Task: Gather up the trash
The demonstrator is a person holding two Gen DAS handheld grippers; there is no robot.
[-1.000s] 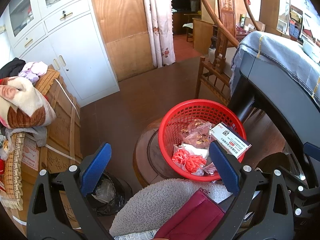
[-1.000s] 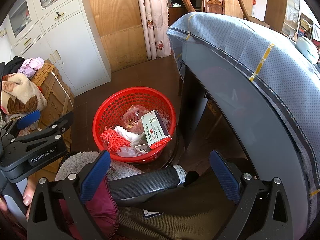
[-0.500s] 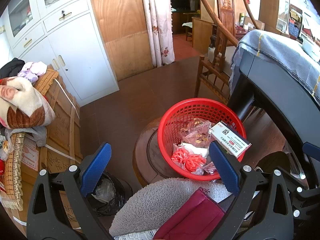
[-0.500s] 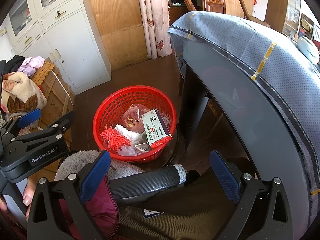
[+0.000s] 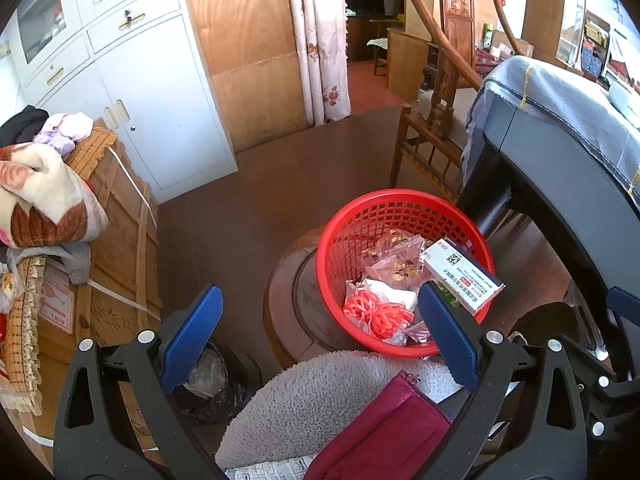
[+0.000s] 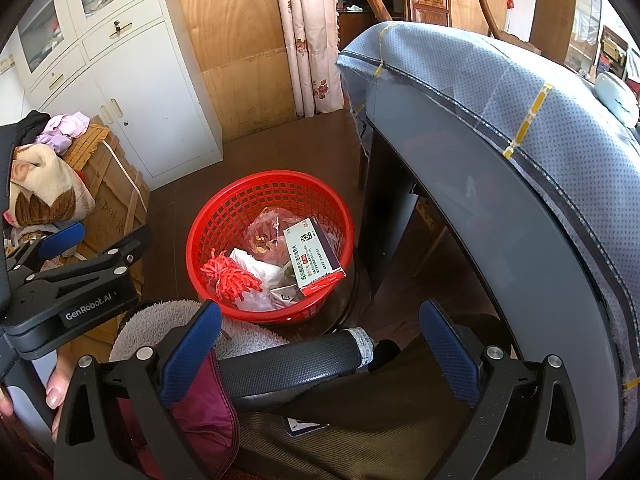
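A red mesh basket [image 5: 384, 208] [image 6: 224, 216] stands on a round wooden stool [image 5: 288, 300]. Inside lie a white medicine box [image 5: 462, 276] [image 6: 314, 258] leaning on the rim, a red frayed bundle [image 5: 378, 314] [image 6: 230, 278], clear snack wrappers [image 5: 394, 260] [image 6: 264, 234] and white crumpled paper [image 6: 256, 268]. My left gripper [image 5: 320, 336] is open and empty, hovering near the basket's front. My right gripper [image 6: 318, 344] is open and empty too, above a black padded armrest [image 6: 296, 364]. The left gripper's body [image 6: 68, 300] shows at the left of the right wrist view, held by a hand [image 6: 56, 388].
A grey table with a blue dotted cloth [image 6: 520, 128] [image 5: 560, 104] stands right of the basket. A fluffy grey cushion [image 5: 320, 404] and maroon pouch [image 5: 384, 432] lie below the grippers. A black-bagged bin [image 5: 212, 384], wooden crate [image 5: 116, 240] with blankets, white cabinet [image 5: 140, 92] and wooden chair [image 5: 436, 120] surround it.
The medicine box has shifted slightly, tipping further against the basket's rim. Both grippers stay open, with only slight camera drift.
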